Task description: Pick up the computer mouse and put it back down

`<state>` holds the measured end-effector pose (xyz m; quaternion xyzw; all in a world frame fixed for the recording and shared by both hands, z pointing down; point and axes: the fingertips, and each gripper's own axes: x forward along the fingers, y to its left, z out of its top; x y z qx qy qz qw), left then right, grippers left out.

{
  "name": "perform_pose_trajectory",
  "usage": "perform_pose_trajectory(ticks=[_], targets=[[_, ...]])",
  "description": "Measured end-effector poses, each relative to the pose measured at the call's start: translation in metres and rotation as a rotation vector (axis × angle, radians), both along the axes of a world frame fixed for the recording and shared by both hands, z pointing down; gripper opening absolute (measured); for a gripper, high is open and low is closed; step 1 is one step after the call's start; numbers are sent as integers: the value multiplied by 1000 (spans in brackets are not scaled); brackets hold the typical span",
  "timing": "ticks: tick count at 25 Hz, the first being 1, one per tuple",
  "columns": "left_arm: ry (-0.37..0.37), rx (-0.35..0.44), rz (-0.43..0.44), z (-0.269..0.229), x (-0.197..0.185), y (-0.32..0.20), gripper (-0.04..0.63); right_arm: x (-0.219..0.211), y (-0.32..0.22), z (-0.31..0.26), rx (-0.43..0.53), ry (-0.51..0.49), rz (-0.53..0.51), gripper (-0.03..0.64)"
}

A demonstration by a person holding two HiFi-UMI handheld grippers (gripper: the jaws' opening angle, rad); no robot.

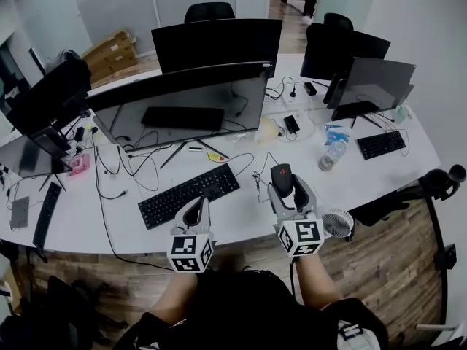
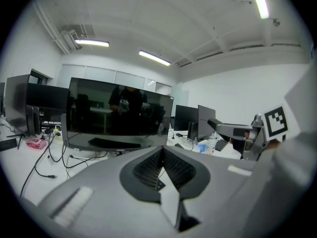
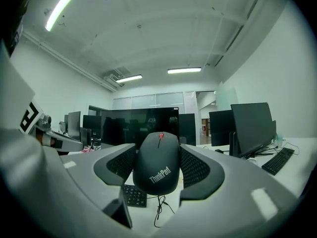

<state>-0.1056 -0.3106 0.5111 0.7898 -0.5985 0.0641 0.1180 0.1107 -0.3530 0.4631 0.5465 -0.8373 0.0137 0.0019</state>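
My right gripper has its jaws clamped on the mouse, one ribbed pad on each flank. The mouse points away from me with its red wheel at the far end. It sits up off the bench. In the right gripper view I can see white benchtop and the corner of a keyboard beneath it, and a thin cable hangs in a loop below.

From the head view, the mouse is just right of the keyboard's right end, in front of the big curved monitor.

My left gripper hangs over the bench's near edge, just below the keyboard. Its jaws are together with nothing between them, and it points towards the monitor.

A small white fan sits at the bench edge just right of the right gripper. A second keyboard lies well off to the right.
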Motion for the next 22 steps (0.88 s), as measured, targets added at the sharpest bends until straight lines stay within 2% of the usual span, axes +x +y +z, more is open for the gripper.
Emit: perform_pose_trajectory(ticks=[4,11,22], targets=[[10,12,23,-5,6,0,54,5,-5,14,-27,-11,14,264],[-2,17,-10,-9,-2,4,54,4,-25,81,-171,-18,28,264],[-14,3,-58,-5,-16,16,54,-16,-19,260,-522,209,-41,264]])
